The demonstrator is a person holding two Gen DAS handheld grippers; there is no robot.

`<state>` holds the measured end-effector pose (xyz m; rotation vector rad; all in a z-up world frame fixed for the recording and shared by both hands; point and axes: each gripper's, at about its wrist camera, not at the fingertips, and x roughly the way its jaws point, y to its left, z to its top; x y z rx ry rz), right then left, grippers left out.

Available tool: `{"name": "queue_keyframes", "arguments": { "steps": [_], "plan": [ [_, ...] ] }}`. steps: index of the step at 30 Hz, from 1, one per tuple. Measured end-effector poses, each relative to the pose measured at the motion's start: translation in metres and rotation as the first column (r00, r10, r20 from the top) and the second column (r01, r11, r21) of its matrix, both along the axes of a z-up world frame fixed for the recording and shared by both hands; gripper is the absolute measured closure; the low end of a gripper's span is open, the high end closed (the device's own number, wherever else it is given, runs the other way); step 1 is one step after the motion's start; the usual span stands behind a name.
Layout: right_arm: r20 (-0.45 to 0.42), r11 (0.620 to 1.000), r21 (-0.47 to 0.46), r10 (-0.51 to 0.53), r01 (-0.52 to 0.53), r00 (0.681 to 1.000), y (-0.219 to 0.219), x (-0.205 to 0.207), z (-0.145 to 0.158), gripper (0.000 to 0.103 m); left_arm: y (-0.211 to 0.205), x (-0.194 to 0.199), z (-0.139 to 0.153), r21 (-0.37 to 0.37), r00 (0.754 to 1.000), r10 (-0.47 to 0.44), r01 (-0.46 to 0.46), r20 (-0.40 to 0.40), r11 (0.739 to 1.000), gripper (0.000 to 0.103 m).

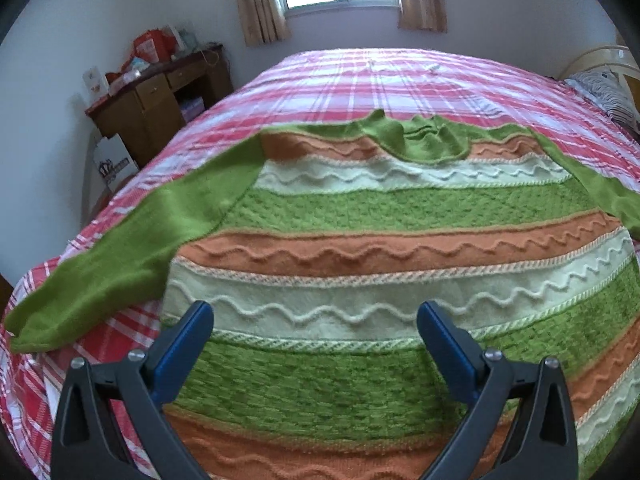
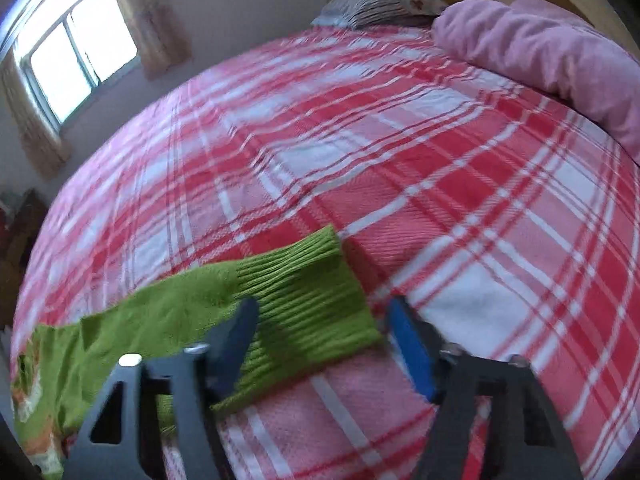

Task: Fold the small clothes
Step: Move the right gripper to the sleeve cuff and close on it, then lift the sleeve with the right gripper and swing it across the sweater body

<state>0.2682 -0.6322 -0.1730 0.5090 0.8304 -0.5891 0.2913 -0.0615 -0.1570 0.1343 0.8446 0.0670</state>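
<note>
On the plaid bed (image 1: 400,80) my sweater (image 1: 360,208) lies flat and spread, collar at twelve o'clock, sleeves out toward eight and three; no fold is made yet, so sleeves and body are all left to do. My left gripper (image 1: 314,320) hangs released over the hem, nothing between its jaws. My right gripper (image 2: 322,332) straddles the right cuff (image 2: 308,300) at eleven o'clock, jaws part-way apart, pads not yet pressing. It is a thick, soft knit: green, orange and cream bands with raised wavy cords, ribbed cuff, woven bedcover.
</note>
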Motion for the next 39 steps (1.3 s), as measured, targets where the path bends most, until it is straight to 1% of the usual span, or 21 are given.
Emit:
{"name": "queue_keyframes", "arguments": {
  "steps": [1, 2, 4, 5, 6, 7, 10, 16, 20, 25, 28, 31, 35, 39],
  "plan": [
    [-0.003, 1.000, 0.002, 0.020, -0.020, 1.000, 0.002, 0.004, -0.002, 0.054, -0.001, 0.001, -0.003, -0.004, 1.000, -0.005, 0.005, -0.013, 1.000, 0.000],
    [0.005, 0.999, 0.003, 0.040, -0.040, 0.999, 0.003, 0.006, -0.001, 0.063, -0.002, 0.001, -0.005, -0.008, 1.000, -0.012, 0.012, -0.024, 1.000, 0.000],
    [0.015, 0.998, 0.013, 0.063, -0.063, 0.998, 0.002, 0.008, 0.000, 0.073, -0.004, 0.000, -0.006, -0.013, 1.000, -0.018, 0.018, -0.022, 1.000, 0.000],
    [0.031, 0.996, 0.031, 0.081, -0.082, 0.996, 0.003, 0.007, 0.002, 0.084, -0.005, -0.001, -0.006, -0.013, 0.999, -0.024, 0.023, -0.022, 1.000, 0.000],
    [0.050, 0.993, 0.055, 0.104, -0.107, 0.993, 0.004, 0.006, 0.004, 0.089, -0.006, -0.002, -0.004, -0.017, 0.999, -0.029, 0.029, -0.025, 0.999, 0.000],
    [0.058, 0.991, 0.064, 0.113, -0.117, 0.992, 0.006, 0.007, 0.005, 0.090, -0.005, -0.003, -0.002, -0.024, 0.999, -0.032, 0.031, -0.023, 0.999, 0.000],
    [0.088, 0.987, 0.040, 0.149, -0.153, 0.985, 0.018, 0.004, 0.019, 0.091, -0.003, -0.011, 0.006, -0.046, 0.999, -0.044, 0.044, -0.010, 0.998, 0.000],
    [0.154, 0.977, -0.018, 0.211, -0.211, 0.965, 0.048, 0.008, 0.066, 0.092, 0.000, -0.030, 0.025, -0.071, 0.998, -0.052, 0.054, 0.039, 0.996, 0.000],
    [0.193, 0.966, -0.056, 0.260, -0.254, 0.946, 0.072, 0.019, 0.104, 0.092, 0.007, -0.037, 0.036, -0.090, 0.997, -0.049, 0.055, 0.066, 0.994, 0.000],
    [0.224, 0.946, -0.102, 0.323, -0.307, 0.920, 0.104, 0.032, 0.138, 0.092, 0.017, -0.047, 0.043, -0.118, 0.996, -0.036, 0.045, 0.082, 0.992, 0.000],
    [0.243, 0.930, -0.124, 0.366, -0.346, 0.898, 0.128, 0.042, 0.157, 0.092, 0.023, -0.050, 0.045, -0.131, 0.996, -0.029, 0.040, 0.087, 0.991, 0.000],
    [0.264, 0.907, -0.157, 0.421, -0.392, 0.868, 0.157, 0.052, 0.179, 0.092, 0.030, -0.054, 0.046, -0.142, 0.995, -0.028, 0.041, 0.091, 0.989, 0.000],
    [0.287, 0.867, -0.211, 0.497, -0.452, 0.819, 0.201, 0.065, 0.210, 0.093, 0.039, -0.059, 0.047, -0.158, 0.995, -0.020, 0.036, 0.099, 0.987, 0.000],
    [0.290, 0.830, -0.249, 0.555, -0.498, 0.780, 0.236, 0.075, 0.229, 0.093, 0.048, -0.062, 0.048, -0.175, 0.994, -0.012, 0.030, 0.106, 0.984, 0.000]
  ]
}}
